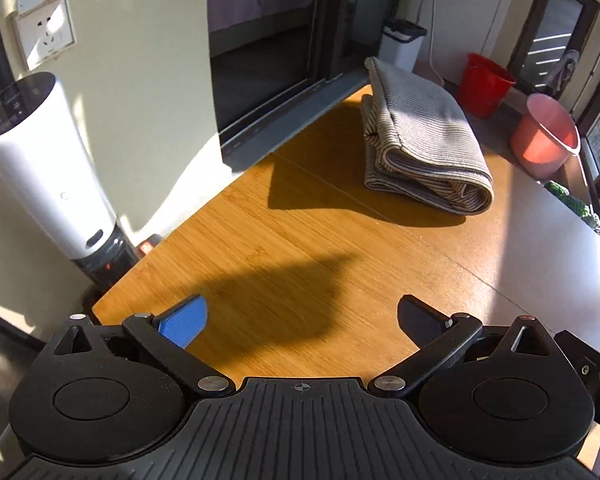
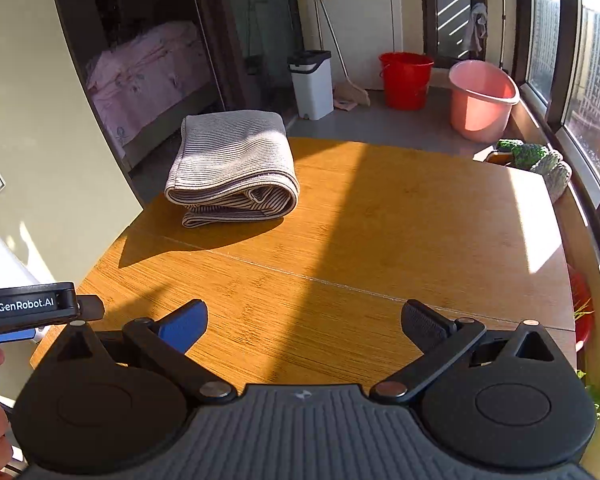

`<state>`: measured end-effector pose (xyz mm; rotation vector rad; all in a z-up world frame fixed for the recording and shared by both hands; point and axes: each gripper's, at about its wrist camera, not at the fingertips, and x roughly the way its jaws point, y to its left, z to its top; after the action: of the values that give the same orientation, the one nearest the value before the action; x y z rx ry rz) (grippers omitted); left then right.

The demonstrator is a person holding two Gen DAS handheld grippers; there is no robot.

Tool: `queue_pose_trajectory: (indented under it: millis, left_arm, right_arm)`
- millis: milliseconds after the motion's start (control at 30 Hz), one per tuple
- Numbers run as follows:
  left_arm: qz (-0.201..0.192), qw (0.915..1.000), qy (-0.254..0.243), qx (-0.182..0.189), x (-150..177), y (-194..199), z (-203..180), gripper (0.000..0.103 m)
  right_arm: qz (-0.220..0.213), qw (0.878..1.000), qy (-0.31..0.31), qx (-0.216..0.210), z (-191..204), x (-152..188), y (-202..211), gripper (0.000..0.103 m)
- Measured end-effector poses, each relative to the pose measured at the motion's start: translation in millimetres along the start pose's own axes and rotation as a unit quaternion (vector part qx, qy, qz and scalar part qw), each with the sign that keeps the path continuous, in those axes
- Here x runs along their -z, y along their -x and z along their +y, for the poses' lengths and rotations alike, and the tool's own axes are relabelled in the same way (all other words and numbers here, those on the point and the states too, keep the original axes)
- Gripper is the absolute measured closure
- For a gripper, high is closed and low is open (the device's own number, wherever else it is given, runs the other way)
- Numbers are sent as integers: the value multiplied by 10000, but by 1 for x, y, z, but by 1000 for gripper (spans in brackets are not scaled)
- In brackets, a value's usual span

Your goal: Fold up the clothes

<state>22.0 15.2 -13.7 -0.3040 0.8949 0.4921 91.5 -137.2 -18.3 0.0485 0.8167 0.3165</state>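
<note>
Fingers of our left hand-held gripper (image 1: 302, 326) spread wide, grasping nothing, low over wooden desk (image 1: 284, 248). Our right hand-held gripper (image 2: 304, 326) likewise released, empty, above desk's near edge. Farther off, folded grey striped garment (image 2: 236, 166) lies on desk's far left part, well apart from both. Beyond desk we see red bucket (image 2: 406, 78), pink bucket (image 2: 482, 98) on floor.

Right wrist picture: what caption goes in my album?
Open right gripper above a wooden table, folded striped garment at its far-left corner.
</note>
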Motion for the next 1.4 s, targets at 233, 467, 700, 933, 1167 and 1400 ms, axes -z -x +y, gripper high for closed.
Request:
queue_pose_trajectory:
  millis: [233,467,700,933,1167,1400]
  left_arm:
    - [-734,9938,-757,-363,-10,51,-22,0]
    - [-484,9965,-656,-208,-6,52,-21,0]
    - [-435,9963,-696,-264,7,51,-20,0]
    - [-323,9971,-663,-163,13,49,-21,0]
    - [-263,9975,-639,-116,14,49,-23,0]
    - [-259,9973,-679,-108,14,48,-25,0]
  right_arm:
    - [-359,9989,297,-111,12,-25,20,0]
    - [-376,9968,696,99,25,-20,12,0]
    - [-292,9962,812,101,27,-10,15,0]
    - [-107,9980,619,94,17,-5,14,0]
    - [-99,9986,499,159,8,-4,17,0]
    - [-99,9988,437,186,2,-4,15,0]
